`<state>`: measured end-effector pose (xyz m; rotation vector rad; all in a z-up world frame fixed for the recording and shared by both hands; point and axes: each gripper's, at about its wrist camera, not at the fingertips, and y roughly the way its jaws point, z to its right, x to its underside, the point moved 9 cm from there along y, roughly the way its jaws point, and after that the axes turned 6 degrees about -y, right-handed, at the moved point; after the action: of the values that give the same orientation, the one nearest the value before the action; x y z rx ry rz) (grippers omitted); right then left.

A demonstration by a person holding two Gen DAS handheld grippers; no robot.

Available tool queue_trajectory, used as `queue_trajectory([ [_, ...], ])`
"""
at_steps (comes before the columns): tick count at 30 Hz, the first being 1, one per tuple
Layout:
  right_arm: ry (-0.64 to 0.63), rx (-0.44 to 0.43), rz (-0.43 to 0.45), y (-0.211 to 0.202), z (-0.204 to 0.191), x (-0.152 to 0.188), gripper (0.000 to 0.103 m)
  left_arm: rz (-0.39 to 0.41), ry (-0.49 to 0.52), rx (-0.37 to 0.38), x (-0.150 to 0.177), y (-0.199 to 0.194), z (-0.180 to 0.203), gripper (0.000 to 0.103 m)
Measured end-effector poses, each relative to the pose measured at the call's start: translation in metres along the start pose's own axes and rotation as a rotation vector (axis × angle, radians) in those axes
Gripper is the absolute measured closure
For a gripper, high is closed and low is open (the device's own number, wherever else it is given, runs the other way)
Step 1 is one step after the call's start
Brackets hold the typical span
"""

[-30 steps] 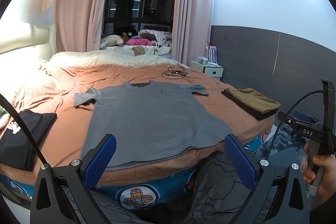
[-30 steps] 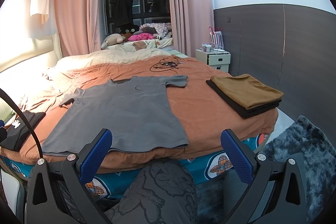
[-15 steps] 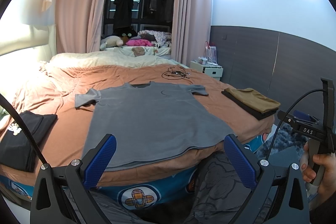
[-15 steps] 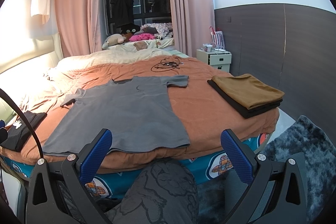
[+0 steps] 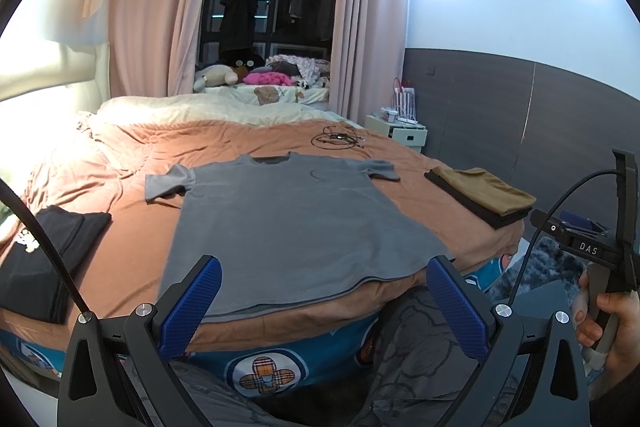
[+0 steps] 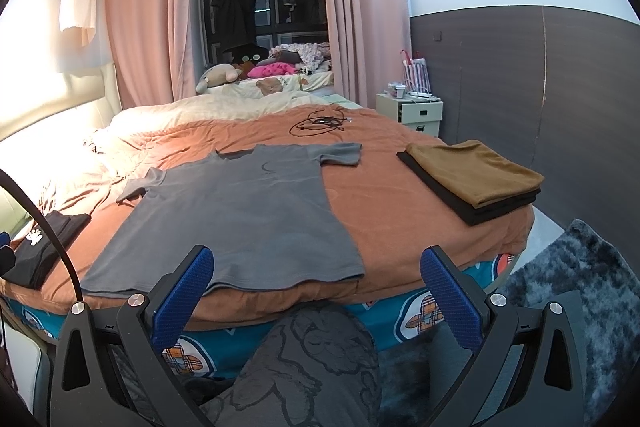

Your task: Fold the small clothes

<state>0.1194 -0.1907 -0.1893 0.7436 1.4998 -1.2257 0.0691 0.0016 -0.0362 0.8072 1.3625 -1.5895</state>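
Observation:
A grey T-shirt (image 5: 288,223) (image 6: 240,219) lies spread flat, front up, on the orange bedspread (image 5: 132,211) (image 6: 384,203), its hem near the bed's front edge. My left gripper (image 5: 324,291) is open and empty, held back from the hem. My right gripper (image 6: 318,281) is also open and empty, off the bed's front edge, right of the shirt's lower right corner. A hand (image 5: 608,319) holds the right gripper's handle at the right of the left wrist view.
A folded stack of mustard and black clothes (image 5: 484,195) (image 6: 476,179) sits at the bed's right. A folded black garment (image 5: 44,259) (image 6: 44,247) lies at the left. A cable coil (image 5: 336,139) lies behind the shirt. A white nightstand (image 6: 416,111) and dark rug (image 6: 580,291) are at right.
Both views have crept very slightly; the shirt and the folded stacks lie as before, and both grippers stay open.

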Motion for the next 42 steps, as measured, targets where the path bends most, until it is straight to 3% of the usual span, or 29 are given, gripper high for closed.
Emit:
queue_trajectory([
  [11, -0.008, -0.038, -0.028, 0.030, -0.013, -0.015, 0.000, -0.018, -0.040, -0.008, -0.001, 0.021, -0.028, 0.000],
  [25, -0.015, -0.114, -0.081, 0.118, -0.025, -0.059, 0.000, -0.098, -0.109, -0.082, -0.024, 0.110, -0.102, 0.001],
  [33, -0.036, -0.183, -0.110, 0.175, -0.036, -0.081, 0.000, -0.158, -0.152, -0.151, -0.038, 0.163, -0.155, 0.013],
  [42, -0.070, -0.274, -0.162, 0.233, -0.042, -0.102, 0.000, -0.183, -0.215, -0.222, -0.066, 0.204, -0.214, 0.020],
])
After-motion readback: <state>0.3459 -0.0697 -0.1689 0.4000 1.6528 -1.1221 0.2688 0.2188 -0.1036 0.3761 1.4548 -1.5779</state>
